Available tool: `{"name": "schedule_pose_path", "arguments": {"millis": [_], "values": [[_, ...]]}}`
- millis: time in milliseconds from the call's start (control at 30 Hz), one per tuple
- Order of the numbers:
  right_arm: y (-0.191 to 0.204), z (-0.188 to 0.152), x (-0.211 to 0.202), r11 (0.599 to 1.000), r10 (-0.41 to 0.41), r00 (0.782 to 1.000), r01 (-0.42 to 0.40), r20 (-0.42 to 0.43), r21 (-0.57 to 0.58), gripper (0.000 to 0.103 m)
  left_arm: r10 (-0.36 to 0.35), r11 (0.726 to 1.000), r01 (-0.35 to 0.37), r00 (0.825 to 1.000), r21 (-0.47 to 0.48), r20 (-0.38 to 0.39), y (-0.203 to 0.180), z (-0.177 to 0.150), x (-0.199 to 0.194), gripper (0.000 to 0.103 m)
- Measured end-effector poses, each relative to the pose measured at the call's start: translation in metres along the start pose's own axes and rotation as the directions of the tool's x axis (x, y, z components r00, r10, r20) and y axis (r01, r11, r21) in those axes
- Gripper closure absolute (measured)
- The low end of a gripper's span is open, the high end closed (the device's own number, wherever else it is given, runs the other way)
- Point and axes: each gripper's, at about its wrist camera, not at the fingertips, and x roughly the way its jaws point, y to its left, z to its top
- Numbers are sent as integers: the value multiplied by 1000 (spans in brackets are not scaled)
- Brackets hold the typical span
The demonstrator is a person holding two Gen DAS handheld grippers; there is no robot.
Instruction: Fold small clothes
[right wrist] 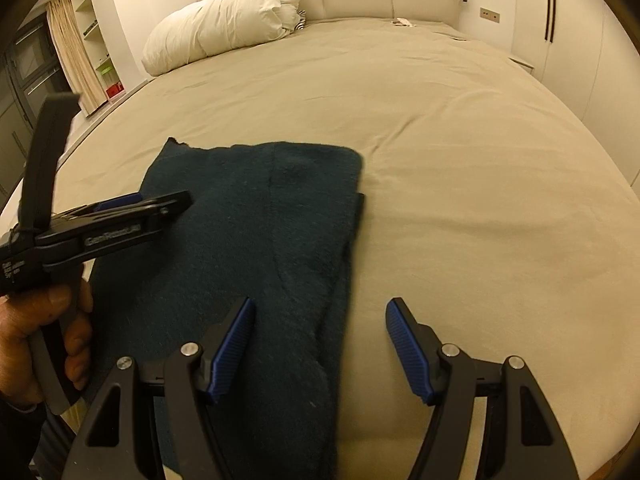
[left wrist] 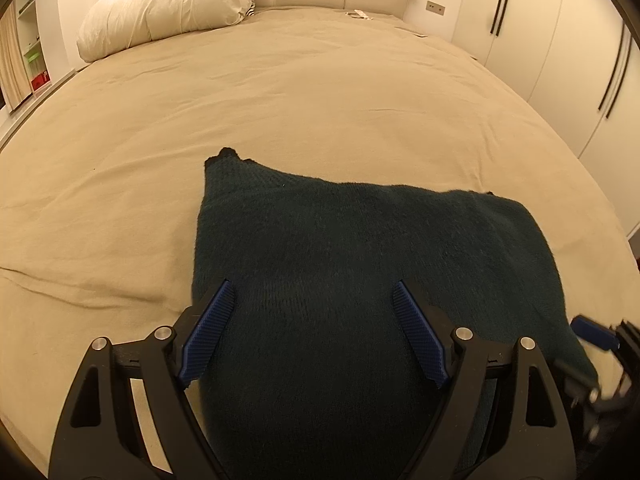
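Both hand-held grippers, left (left wrist: 312,296) and right (right wrist: 320,312), gape empty, tilted down over sweater (left wrist: 360,248)

Count, with places taken from the bed (left wrist: 320,92):
- Bed: 1, beige sheet.
- Dark green knitted garment (left wrist: 360,260): 1, lying flat on the bed at its near end.
- White rolled duvet (left wrist: 160,8): 1, on the bed at the headboard end, left side.
- Grippers: 2, left gripper (left wrist: 312,292) and right gripper (right wrist: 320,308), both above the bed's near end.
- Hand (right wrist: 36,320): 1 visible, beside the bed's left edge.
- Wall socket plate (left wrist: 435,8): 1, beyond the bed's far right corner.
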Motion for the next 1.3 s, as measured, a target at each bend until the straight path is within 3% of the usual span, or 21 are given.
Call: {"name": "schedule_pose_path", "arguments": {"millis": [133, 233, 300, 367, 500, 633, 700, 733, 800, 833, 867, 1200, 1300], "values": [[-26, -11, -18, 998, -2, 1000, 2, 4, 65, 33, -18, 1000, 18, 1000, 0, -8, 10, -17, -22, 21], [-43, -23, -42, 991, 14, 1000, -16, 17, 129, 34, -117, 990, 117, 993, -81, 8, 31, -40, -50, 21], [-56, -30, -53, 975, 114, 993, -117, 31, 189, 34, -170, 979, 173, 985, -107, 34, 44, -60, -71, 21], [-68, -38, -60, 925, 268, 962, -273, 55, 263, 34, -201, 973, 205, 978, -101, 46, 49, -76, -85, 20], [-69, -51, -47, 848, 405, 914, -389, 32, 359, 34, -215, 968, 220, 975, -122, 51, 56, -101, -95, 14], [-52, -58, -28, 829, 448, 894, -401, -34, 390, 40, -250, 950, 248, 968, -188, 11, 53, -111, -84, 14], [-42, -61, -23, 828, 468, 882, -414, -58, 379, 50, -267, 949, 264, 964, -174, 7, 45, -115, -83, 14], [-37, -61, -22, 840, 454, 889, -402, -66, 364, 53, -269, 950, 266, 963, -163, 4, 40, -117, -82, 14], [-35, -59, -22, 849, 444, 893, -395, -69, 350, 64, -271, 950, 265, 962, -164, -19, 37, -120, -75, 14], [-36, -59, -22, 848, 446, 893, -397, -66, 351, 77, -275, 948, 266, 961, -173, -32, 37, -123, -72, 14], [-37, -59, -22, 848, 443, 894, -395, -64, 354, 84, -280, 946, 267, 959, -185, -45, 38, -125, -67, 14], [-60, -72, -1, 811, 478, 876, -412, -64, 415, 90, -288, 942, 272, 956, -198, -52, 41, -131, -62, 15], [-57, -64, -11, 814, 507, 859, -453, -67, 364, 83, -269, 945, 255, 962, -206, -42, 46, -128, -70, 15]]}}
